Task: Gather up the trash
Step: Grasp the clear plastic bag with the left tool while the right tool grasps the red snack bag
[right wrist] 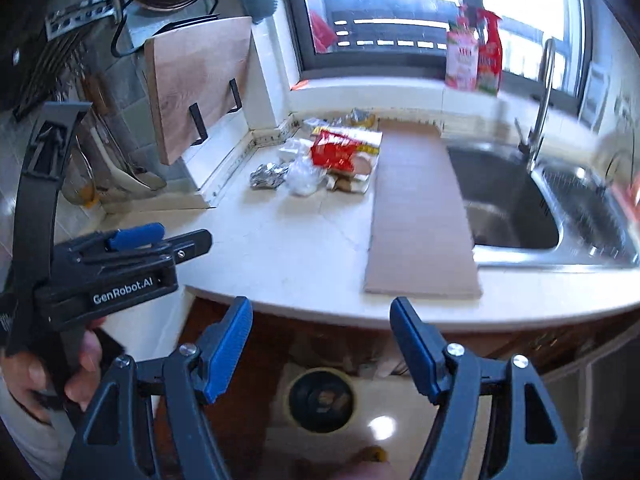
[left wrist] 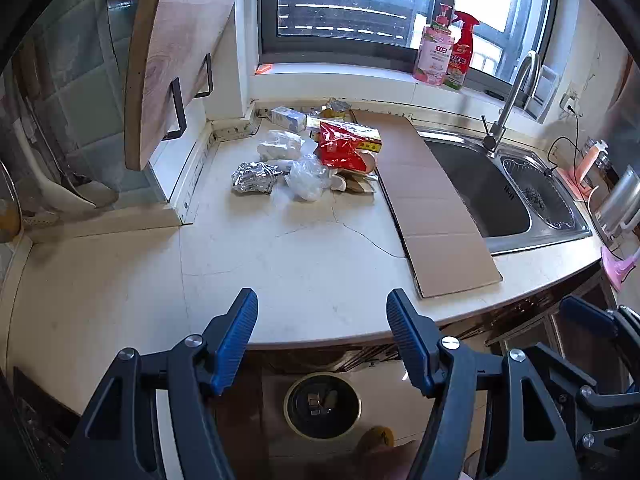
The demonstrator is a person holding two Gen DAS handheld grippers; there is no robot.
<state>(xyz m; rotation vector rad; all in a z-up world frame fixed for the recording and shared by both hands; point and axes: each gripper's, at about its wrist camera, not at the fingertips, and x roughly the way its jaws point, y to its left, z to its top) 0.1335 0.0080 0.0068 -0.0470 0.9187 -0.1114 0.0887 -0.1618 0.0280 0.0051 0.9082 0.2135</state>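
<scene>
Pale stone counter (left wrist: 304,248) runs under a bright window (left wrist: 348,0), cracked near its middle, with a steel sink (left wrist: 480,196) set in at the right. Trash sits in a heap at the back of the counter, near the wall corner: a crumpled foil ball (left wrist: 254,177) on the left, a clear plastic bag (left wrist: 307,176) just beside it, a red wrapper (left wrist: 341,151) on top, and a white carton (left wrist: 288,118) behind. A long cardboard strip (left wrist: 432,200) lies between the heap and the sink, its right edge overlapping the basin. A wooden board (left wrist: 176,56) stands in a rack at the left. Two bottles, one pink (left wrist: 435,53) and one red (left wrist: 462,53), stand on the sill.

Both grippers hang in front of the counter edge, well apart from the heap. The left gripper (left wrist: 322,336) has its blue pads spread apart with nothing between them. The right gripper (right wrist: 320,340) is likewise spread and empty; its view is blurred. In that view a hand (right wrist: 48,368) grasps the left gripper's handle at the lower left. A round bin (left wrist: 322,405) stands on the floor below.
</scene>
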